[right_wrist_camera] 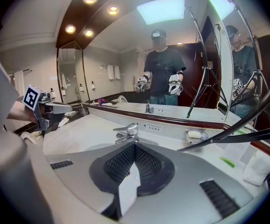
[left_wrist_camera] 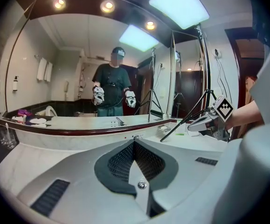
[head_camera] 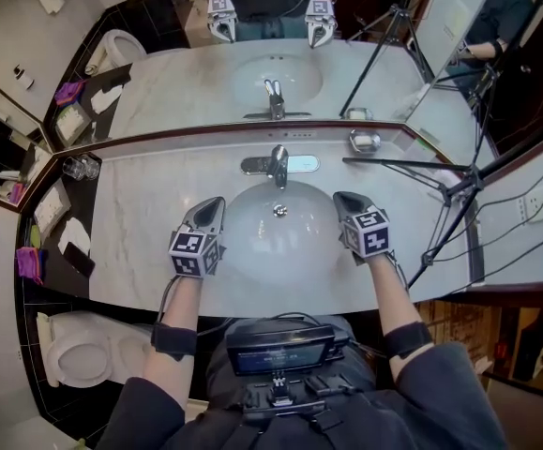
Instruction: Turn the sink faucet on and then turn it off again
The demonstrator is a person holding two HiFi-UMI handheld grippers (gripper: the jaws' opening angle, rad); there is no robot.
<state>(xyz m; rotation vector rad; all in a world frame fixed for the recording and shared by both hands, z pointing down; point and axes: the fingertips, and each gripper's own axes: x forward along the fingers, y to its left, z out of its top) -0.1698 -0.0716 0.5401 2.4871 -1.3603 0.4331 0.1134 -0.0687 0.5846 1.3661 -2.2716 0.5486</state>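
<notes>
Two tongs, both pressed together, nothing pinched. Head view: left tongs [head_camera: 213, 204] and right tongs [head_camera: 344, 199] hover over the sink basin [head_camera: 280, 251], one on each side of the drain, tips pointing toward the faucet [head_camera: 278, 165]. The faucet stands beyond and between the two tips, apart from both, at the back rim of the basin on the marble surface [head_camera: 149, 214]. No water stream shows at the spout. A soap dish [head_camera: 365, 141] sits beyond the right tongs. Left gripper view: jaws meet edge to edge with no gap and nothing between them. The faucet cannot be made out clearly past the tips. The right tongs [left_wrist_camera: 193, 125] show off to the right, level with this pair. Right gripper view: jaws likewise shut on nothing. The faucet [right_wrist_camera: 127, 133] is just beyond the tips and slightly to their left, untouched, with its lever lying low. The soap dish [right_wrist_camera: 196, 135] is beyond and to the right. Step in hand, as judged: the approach before the first turn, faucet apparently off. Next move calls for one pair of tongs to travel forward to the lever and nudge it with closed tips until water runs.
</notes>
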